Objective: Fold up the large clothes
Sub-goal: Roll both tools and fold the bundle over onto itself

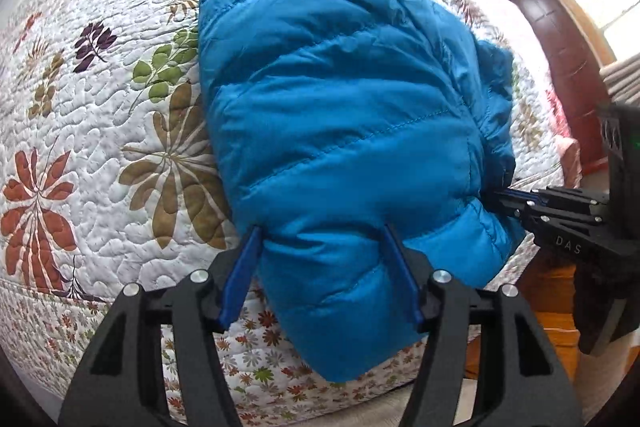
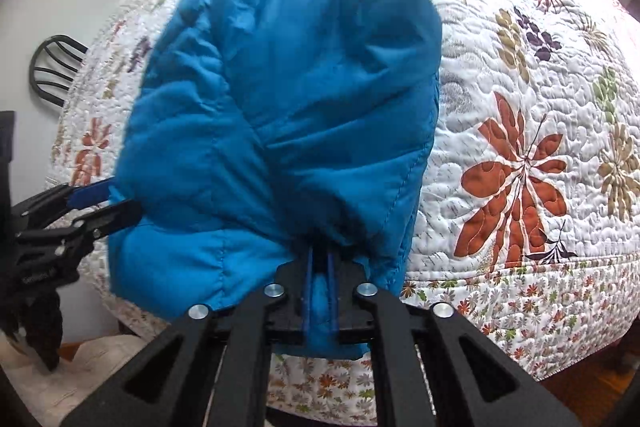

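A blue quilted puffer jacket (image 1: 340,115) lies folded into a bundle on the floral quilted bed, its near end hanging over the bed's edge. My left gripper (image 1: 320,231) is open, its blue fingers (image 1: 244,267) spread on either side of the jacket's near end. My right gripper (image 2: 320,259) is shut on a fold of the jacket (image 2: 280,107) at its near edge. The right gripper also shows in the left wrist view (image 1: 508,205), clamped on the jacket's right side. The left gripper shows in the right wrist view (image 2: 116,205) at the jacket's left side.
The bed's quilt (image 1: 100,147) has large leaf prints and a small-flower border (image 2: 520,307) hanging over the edge. A dark wooden door (image 1: 560,67) and bright window stand at the right. A black metal chair back (image 2: 52,67) stands against the white wall.
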`<state>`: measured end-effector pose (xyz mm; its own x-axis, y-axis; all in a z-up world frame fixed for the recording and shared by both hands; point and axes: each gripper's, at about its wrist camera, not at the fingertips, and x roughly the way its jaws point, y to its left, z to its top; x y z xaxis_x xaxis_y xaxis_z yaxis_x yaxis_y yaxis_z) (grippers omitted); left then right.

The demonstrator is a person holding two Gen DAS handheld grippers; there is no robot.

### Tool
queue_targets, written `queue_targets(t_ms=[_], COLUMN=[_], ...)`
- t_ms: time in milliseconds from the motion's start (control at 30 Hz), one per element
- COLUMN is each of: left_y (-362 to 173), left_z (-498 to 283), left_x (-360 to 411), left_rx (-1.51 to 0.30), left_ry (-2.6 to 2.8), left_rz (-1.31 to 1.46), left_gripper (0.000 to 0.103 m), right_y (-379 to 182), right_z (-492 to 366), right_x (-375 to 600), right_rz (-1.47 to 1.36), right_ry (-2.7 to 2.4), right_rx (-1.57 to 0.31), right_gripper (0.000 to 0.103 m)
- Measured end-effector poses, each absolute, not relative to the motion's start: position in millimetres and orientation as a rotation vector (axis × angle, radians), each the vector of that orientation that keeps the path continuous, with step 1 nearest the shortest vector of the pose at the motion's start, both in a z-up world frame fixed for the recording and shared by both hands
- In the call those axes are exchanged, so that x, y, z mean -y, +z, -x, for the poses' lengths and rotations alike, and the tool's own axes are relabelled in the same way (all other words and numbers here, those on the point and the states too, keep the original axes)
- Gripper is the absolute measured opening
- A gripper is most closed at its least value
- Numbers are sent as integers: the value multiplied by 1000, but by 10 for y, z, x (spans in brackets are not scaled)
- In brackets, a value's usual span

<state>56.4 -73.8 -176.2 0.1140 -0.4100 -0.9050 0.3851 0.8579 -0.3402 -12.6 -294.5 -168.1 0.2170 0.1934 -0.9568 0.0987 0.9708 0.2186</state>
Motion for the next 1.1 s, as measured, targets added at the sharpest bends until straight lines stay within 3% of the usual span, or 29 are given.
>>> queue_targets(t_ms=[100,167,200,433,667,867,900,933,1100], left_y=[-1696,-1713,-1743,-2087,-2399,-2561,-2576,-2563,-2473], left_z=[-709,-801,-855,-1140,-1274,-1322,-1366,-1364,-1333], left_x=[501,363,300,129,250,417,437,461,488], left_rx=[-1328,-1324,-1330,-1411,-1441,-1440,-1438,-1427,-1366], left_ry=[-577,-562,-557,-615,-738,-798,-807,-817,-833], left_rz=[121,181,213,406,548,588,591,590,573], left_gripper=[66,68,69,71,80,85,83,80,55], right_y=[-1437,-1319,-1278,-1566,-2114,-2462,-2490,-2503,-2388], right_z=[174,174,162,-78,-201,-233,-233,-230,-156], right_x=[3099,3195,3249,3624,3859,3920,3910,3903,3827], right_rz=[-359,-393,-380,-518,-774,-962,-976,-990,-964], right_ry=[135,138,110,120,239,354,369,385,417], right_rx=[-1290,-1252,-1233,-1268,-1281,-1264,-1255,-1244,-1190], right_gripper=[37,72,75,75,94,96,93,84,59])
